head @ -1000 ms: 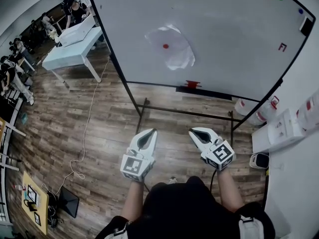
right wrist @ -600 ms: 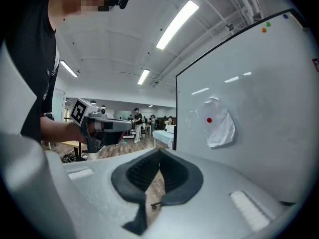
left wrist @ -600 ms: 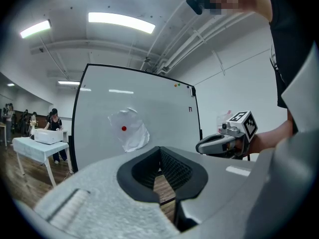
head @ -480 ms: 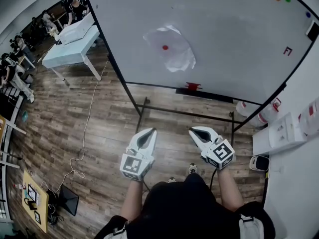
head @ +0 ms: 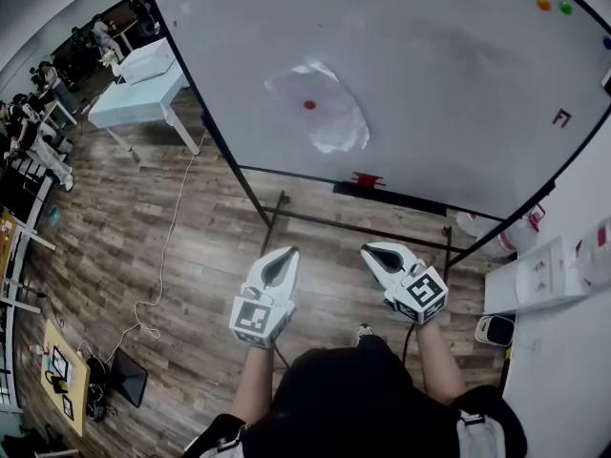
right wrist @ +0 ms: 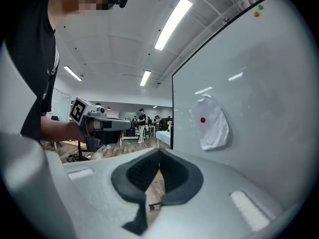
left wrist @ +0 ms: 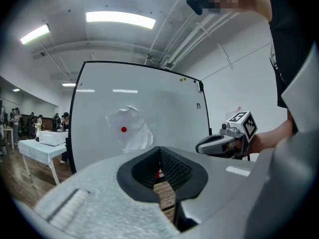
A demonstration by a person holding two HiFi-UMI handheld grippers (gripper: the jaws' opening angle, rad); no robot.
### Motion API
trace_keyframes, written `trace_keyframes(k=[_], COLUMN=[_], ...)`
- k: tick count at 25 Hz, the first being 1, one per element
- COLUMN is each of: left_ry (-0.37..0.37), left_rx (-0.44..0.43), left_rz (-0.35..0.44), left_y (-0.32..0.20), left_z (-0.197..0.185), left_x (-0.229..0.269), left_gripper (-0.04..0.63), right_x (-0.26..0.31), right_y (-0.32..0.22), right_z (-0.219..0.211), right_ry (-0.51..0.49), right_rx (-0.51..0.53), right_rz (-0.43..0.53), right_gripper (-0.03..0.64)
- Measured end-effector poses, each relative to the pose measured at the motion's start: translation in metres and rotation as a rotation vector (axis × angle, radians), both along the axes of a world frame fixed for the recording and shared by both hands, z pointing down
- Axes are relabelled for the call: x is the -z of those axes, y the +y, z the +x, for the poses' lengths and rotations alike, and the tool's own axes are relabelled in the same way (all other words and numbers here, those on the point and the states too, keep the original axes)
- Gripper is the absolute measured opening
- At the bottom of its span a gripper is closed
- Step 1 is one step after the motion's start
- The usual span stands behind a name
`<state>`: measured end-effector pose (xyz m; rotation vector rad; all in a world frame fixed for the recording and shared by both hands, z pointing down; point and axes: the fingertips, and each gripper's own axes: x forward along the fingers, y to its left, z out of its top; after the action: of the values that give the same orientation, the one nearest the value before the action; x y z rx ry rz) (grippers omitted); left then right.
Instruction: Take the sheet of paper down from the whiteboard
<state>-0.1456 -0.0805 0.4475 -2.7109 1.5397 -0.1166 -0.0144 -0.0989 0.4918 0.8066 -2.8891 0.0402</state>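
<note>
Well, both forearms reach out level, side by side, with the left gripper (head: 286, 256) and right gripper (head: 370, 254) each pinched closed on nothing, well short of the paper (head: 325, 113) pinned by a red magnet (head: 309, 105) on the far whiteboard (head: 458, 84).

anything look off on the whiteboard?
The sheet of paper is crumpled and lopsided, not flat on the whiteboard. Only a single red magnet pins it. Nothing else stands out.
</note>
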Motion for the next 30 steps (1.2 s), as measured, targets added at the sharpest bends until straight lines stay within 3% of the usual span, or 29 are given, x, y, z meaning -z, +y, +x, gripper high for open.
trace_keyframes(k=[6, 19, 30], left_ry=[-0.023, -0.044, -0.057], left_rx=[0.062, 0.123, 0.172], left_rz=[-0.002, -0.019, -0.006], left_y=[-0.023, -0.049, -0.064], left_z=[0.016, 0.073, 0.099], left_x=[-0.003, -0.002, 0.002], left_gripper=[0.011, 0.011, 0.011], right_x=[0.007, 0.003, 0.001], right_y=[-0.03, -0.067, -0.09], right_z=[0.024, 0.071, 0.097], right_ry=[-0.008, -0.043, -0.063], right_rx=[0.037, 0.108, 0.144], right_rz=[0.007, -0.009, -0.009], right_gripper=[0.003, 0.003, 0.003])
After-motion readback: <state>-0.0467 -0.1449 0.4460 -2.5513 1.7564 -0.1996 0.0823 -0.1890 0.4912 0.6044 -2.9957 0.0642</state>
